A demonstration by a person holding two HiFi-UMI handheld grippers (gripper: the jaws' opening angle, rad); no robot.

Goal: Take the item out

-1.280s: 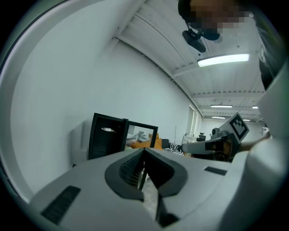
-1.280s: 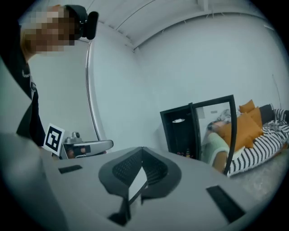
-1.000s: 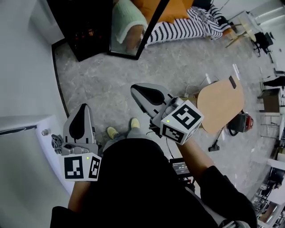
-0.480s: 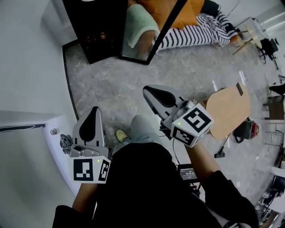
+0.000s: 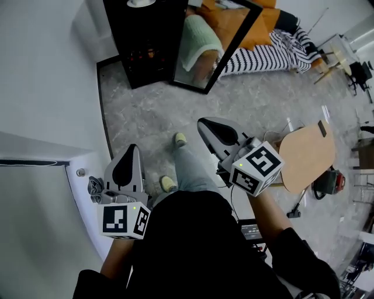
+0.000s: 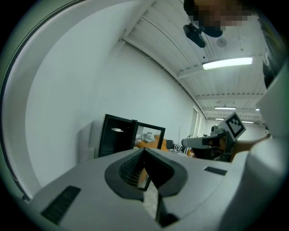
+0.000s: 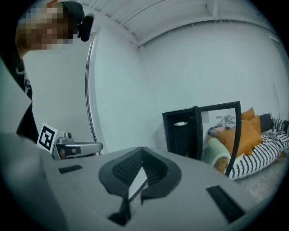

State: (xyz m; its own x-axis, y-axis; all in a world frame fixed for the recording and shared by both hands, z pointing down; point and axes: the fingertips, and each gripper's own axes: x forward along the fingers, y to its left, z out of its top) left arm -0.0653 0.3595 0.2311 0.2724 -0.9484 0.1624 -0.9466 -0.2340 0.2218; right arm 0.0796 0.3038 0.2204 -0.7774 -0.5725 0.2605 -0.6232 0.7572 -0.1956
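A black cabinet (image 5: pixel 146 41) stands against the far wall with its glass door (image 5: pixel 217 49) swung open. A small white round thing (image 5: pixel 140 3) lies on its top shelf; the left gripper view (image 6: pixel 116 130) and the right gripper view (image 7: pixel 180 123) show it too. My left gripper (image 5: pixel 133 148) is held low at the left, shut and empty, pointing toward the cabinet (image 6: pixel 118 137). My right gripper (image 5: pixel 202 122) is higher and further forward, also shut with nothing in it. Both are well short of the cabinet (image 7: pixel 183 131). Each gripper's jaws meet at the tip in its own view, the left gripper (image 6: pixel 143 150) and the right gripper (image 7: pixel 142 149).
A white wall and a white unit (image 5: pixel 35 222) run along the left. A wooden seat (image 5: pixel 307 155) and a red appliance (image 5: pixel 328 181) are at the right. Orange cushions and striped fabric (image 5: pixel 269 55) lie behind the door. The person's yellow shoes (image 5: pixel 168 184) stand on the grey floor.
The person has stepped forward, so the cabinet and its open door are nearer and lower in the head view. Both grippers stayed shut and moved along with the body.
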